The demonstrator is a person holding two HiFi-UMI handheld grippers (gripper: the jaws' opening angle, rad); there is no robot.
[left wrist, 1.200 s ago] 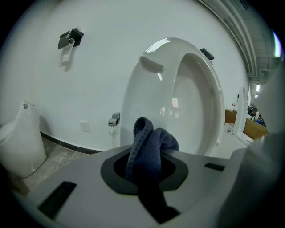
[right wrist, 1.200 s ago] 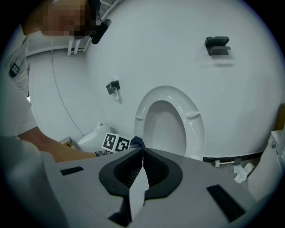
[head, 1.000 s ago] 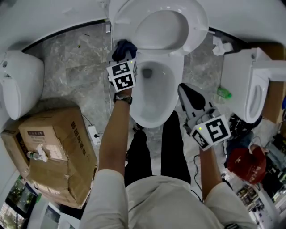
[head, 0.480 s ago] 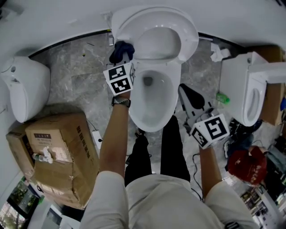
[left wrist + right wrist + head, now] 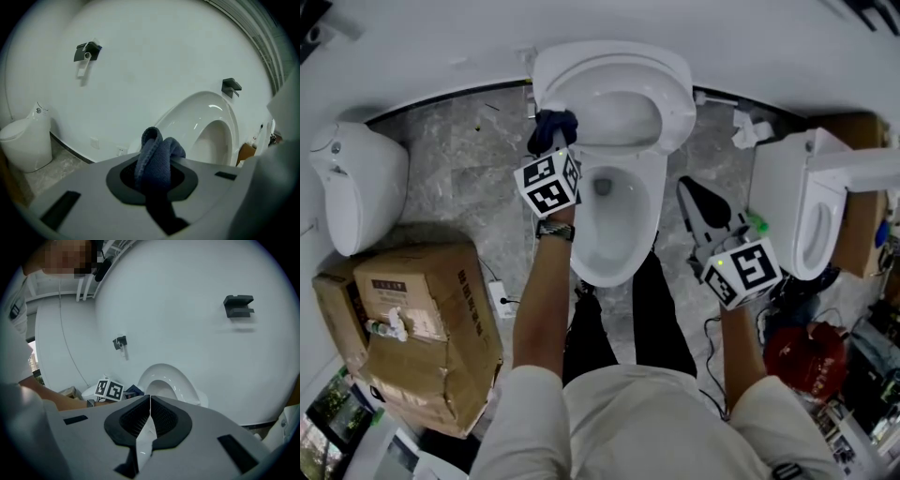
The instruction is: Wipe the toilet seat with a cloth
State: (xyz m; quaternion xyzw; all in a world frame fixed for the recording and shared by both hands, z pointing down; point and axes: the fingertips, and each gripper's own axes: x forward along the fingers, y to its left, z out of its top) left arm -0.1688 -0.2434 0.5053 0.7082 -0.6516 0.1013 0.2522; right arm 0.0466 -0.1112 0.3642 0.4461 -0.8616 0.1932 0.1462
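The white toilet stands mid-view with its seat (image 5: 614,84) raised against the wall above the open bowl (image 5: 619,220). My left gripper (image 5: 555,142) is shut on a dark blue cloth (image 5: 553,127), which sits at the lower left edge of the raised seat, by the hinge. In the left gripper view the cloth (image 5: 157,157) bulges out between the jaws, with the seat (image 5: 211,122) just beyond it. My right gripper (image 5: 689,194) hangs to the right of the bowl, apart from it. Its jaws (image 5: 150,411) are shut with nothing between them.
A second white toilet (image 5: 811,211) stands at the right and a white fixture (image 5: 356,183) at the left. A cardboard box (image 5: 422,319) sits at lower left, a red object (image 5: 806,361) at lower right. Crumpled paper (image 5: 745,127) lies by the wall. The person's legs stand before the bowl.
The head view has tilted, so everything sits a little lower in the picture. Both grippers keep about the same places relative to the toilet, the left still holding the cloth.
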